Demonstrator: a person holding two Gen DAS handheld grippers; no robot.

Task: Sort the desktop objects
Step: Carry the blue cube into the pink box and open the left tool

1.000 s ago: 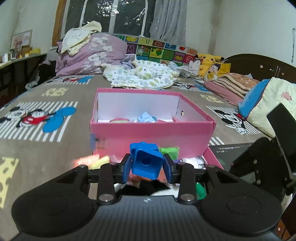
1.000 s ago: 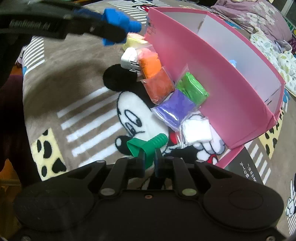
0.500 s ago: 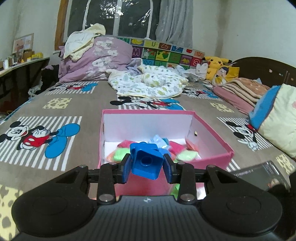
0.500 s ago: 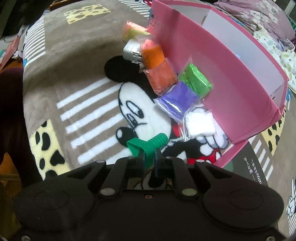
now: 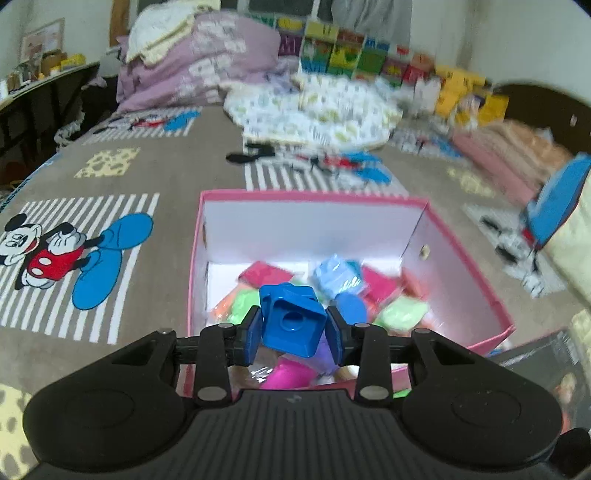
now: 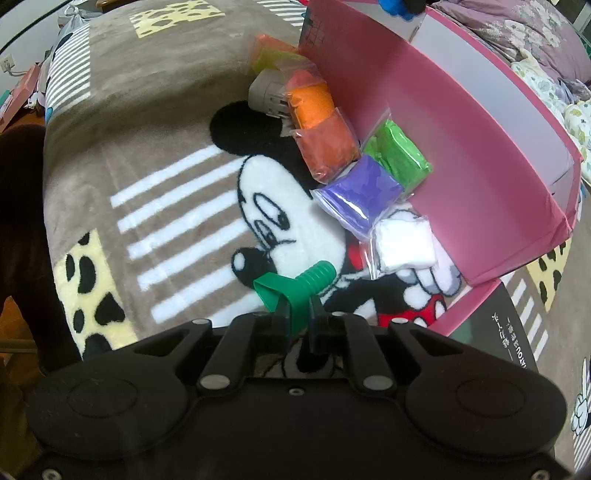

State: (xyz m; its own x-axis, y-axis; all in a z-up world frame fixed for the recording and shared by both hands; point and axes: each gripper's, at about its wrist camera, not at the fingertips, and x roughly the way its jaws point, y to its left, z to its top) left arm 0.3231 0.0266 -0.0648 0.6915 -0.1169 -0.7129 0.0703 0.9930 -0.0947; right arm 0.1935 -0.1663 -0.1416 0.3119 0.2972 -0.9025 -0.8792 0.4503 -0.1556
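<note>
My left gripper point(image 5: 293, 334) is shut on a blue plastic mould point(image 5: 291, 320) and holds it over the open pink box point(image 5: 314, 197), which has several coloured clay packets point(image 5: 400, 314) inside. My right gripper point(image 6: 298, 314) is shut on a green plastic mould point(image 6: 295, 286) just above the blanket, beside the box's outer wall point(image 6: 461, 162). Orange point(image 6: 325, 146), purple point(image 6: 358, 192), green point(image 6: 400, 157) and white point(image 6: 404, 245) clay packets lie on the blanket along that wall. The left gripper's blue tip point(image 6: 397, 7) shows over the box's top edge.
A grey plastic piece point(image 6: 267, 94) and a yellow-green packet point(image 6: 273, 57) lie at the box's far corner. A black booklet point(image 6: 495, 343) lies by the box's near corner. Piled bedding point(image 5: 314, 107) and pillows point(image 5: 199, 62) fill the far side of the bed.
My left gripper has risen and moved forward over the box with the blue mould, now looking down into it. My right gripper has stayed nearly still with the green mould.
</note>
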